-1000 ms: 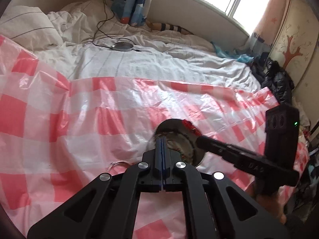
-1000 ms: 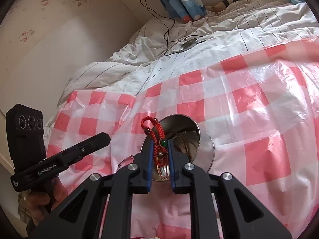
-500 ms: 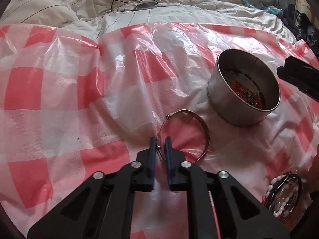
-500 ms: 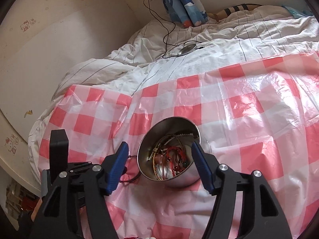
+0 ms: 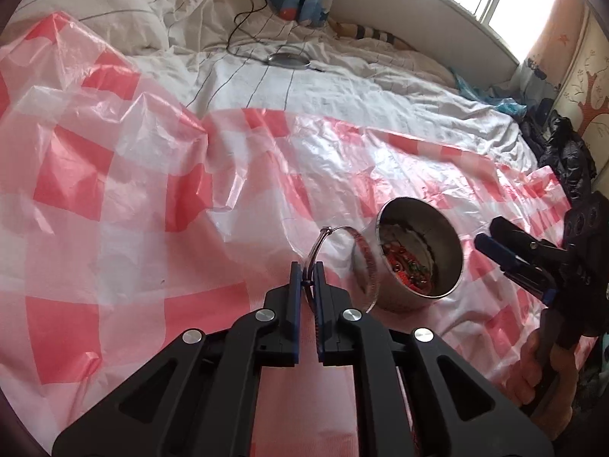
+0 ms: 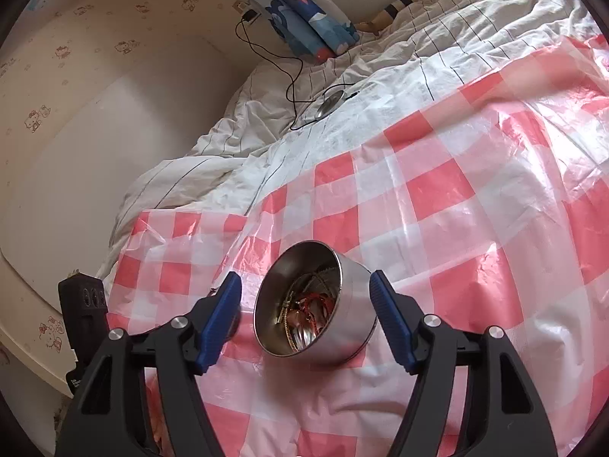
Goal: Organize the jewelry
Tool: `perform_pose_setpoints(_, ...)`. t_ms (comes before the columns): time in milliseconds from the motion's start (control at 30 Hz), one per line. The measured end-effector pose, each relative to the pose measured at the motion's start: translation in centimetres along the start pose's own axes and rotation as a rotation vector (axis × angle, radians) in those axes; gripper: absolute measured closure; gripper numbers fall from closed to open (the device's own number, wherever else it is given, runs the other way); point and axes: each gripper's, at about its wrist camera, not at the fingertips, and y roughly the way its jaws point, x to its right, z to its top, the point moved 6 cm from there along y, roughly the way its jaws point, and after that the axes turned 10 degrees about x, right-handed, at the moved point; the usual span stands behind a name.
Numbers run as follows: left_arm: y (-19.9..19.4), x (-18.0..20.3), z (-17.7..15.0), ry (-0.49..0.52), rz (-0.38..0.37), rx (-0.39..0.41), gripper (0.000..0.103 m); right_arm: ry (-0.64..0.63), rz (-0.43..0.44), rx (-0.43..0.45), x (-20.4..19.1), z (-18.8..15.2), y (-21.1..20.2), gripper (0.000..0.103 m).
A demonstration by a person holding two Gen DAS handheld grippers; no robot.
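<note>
Where the left gripper [image 5: 307, 272] sits nearest the lens, its blue pads are clenched on a thin silver bangle [image 5: 330, 255], which is held on edge above the cloth [image 5: 125, 205]. The ring's plane runs away from the camera and tilts right, so that its far arc is seen against the rim of the tin [image 5: 418, 251]. A small clasp shows at the top of the hoop; the metal is plain and bright.

Just beyond, the round steel tin is set on the red-and-white checked plastic cloth, its mouth open upward and tipped slightly toward the left gripper. Red cord, green beads and gold-toned pieces are piled inside.

From the right wrist view the right gripper [image 6: 306, 318] is seen released, its jaws spread wide with the tin [image 6: 316, 304] between them and neither pad touching the wall. In the left view that gripper [image 5: 506, 251] is held to the right of the tin, apart from it.

Open cloth lies left of and behind the tin, wrinkled and raised in folds at the far left. Past the cloth's far edge, a white striped sheet [image 5: 342, 83] is spread, with a cable and a small round disc [image 5: 288, 59] on it.
</note>
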Motion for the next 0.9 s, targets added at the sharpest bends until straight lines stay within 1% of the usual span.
perform_pose_setpoints(33,0.6,-0.2,-0.2,0.016,0.036,-0.012,0.097,0.008,0.004,-0.001,0.2,0.0,0.0,0.036)
perform_pose_setpoints(67,0.7,-0.2,-0.2,0.024,0.048,-0.008,0.097,0.016,0.009,0.002,0.2,0.1,0.0,0.036)
perform_pose_setpoints(167,-0.4,0.1,0.6,0.006,0.002,0.049,0.097,0.027,0.026,0.009,0.2,0.3,-0.3,0.036)
perform_pose_setpoints(233,-0.8,0.0,1.2,-0.019,-0.016,0.069,0.097,0.022,0.045,0.001,-0.3,0.2,-0.3,0.035)
perform_pose_setpoints(300,-0.5,0.0,1.2,-0.026,-0.021,0.057,0.097,-0.025,0.107,-0.027,-1.9,-0.2,-0.2,0.033)
perform_pose_setpoints(333,-0.4,0.0,1.1,-0.031,-0.027,0.054,0.097,-0.065,0.16,-0.055,-3.4,-0.7,0.0,0.028)
perform_pose_setpoints(367,-0.4,-0.1,1.0,-0.049,-0.055,0.053,0.097,-0.094,0.204,-0.082,-4.6,-1.3,0.2,0.026)
perform_pose_setpoints(400,-0.7,-0.1,1.2,-0.07,-0.086,0.063,0.097,-0.125,0.226,-0.105,-5.7,-2.0,0.4,0.025)
perform_pose_setpoints(433,-1.2,-0.1,1.6,-0.095,-0.126,0.089,0.097,-0.168,0.218,-0.106,-6.6,-2.3,0.5,0.025)
perform_pose_setpoints(467,-2.1,0.0,2.1,-0.118,-0.176,0.128,0.097,-0.195,0.206,-0.09,-7.0,-2.4,0.3,0.025)
perform_pose_setpoints(500,-2.8,0.1,2.7,-0.135,-0.212,0.165,0.097,-0.197,0.201,-0.069,-7.1,-2.1,0.1,0.025)
perform_pose_setpoints(567,-3.5,0.9,3.6,-0.16,-0.274,0.205,0.097,-0.139,0.187,-0.002,-5.9,-0.8,-0.9,0.024)
perform_pose_setpoints(600,-3.4,1.6,3.9,-0.172,-0.308,0.211,0.097,-0.106,0.173,0.03,-5.1,-0.2,-1.4,0.021)
perform_pose_setpoints(667,-2.3,3.6,3.8,-0.18,-0.362,0.181,0.097,-0.018,0.143,0.086,-2.9,1.1,-2.2,0.02)
perform_pose_setpoints(700,-1.4,4.8,3.5,-0.158,-0.364,0.155,0.097,0.029,0.127,0.101,-1.7,1.5,-2.5,0.019)
perform_pose_setpoints(733,-0.2,6.2,3.0,-0.117,-0.351,0.111,0.096,0.074,0.112,0.112,-0.4,1.8,-2.7,0.018)
perform_pose_setpoints(767,1.0,7.5,2.1,-0.068,-0.314,0.059,0.096,0.121,0.102,0.116,0.7,2.0,-2.7,0.018)
perform_pose_setpoints(800,1.8,8.3,1.4,-0.014,-0.254,0.03,0.096,0.156,0.093,0.118,1.6,2.2,-2.5,0.018)
perform_pose_setpoints(833,2.3,8.9,0.8,0.039,-0.204,0.018,0.095,0.189,0.082,0.116,2.4,2.2,-2.4,0.018)
perform_pose_setpoints(867,2.2,9.1,0.7,0.08,-0.178,0.018,0.094,0.211,0.076,0.113,3.0,2.2,-2.3,0.018)
perform_pose_setpoints(900,1.7,9.1,0.8,0.094,-0.171,0.039,0.093,0.23,0.075,0.109,3.4,2.2,-2.2,0.018)
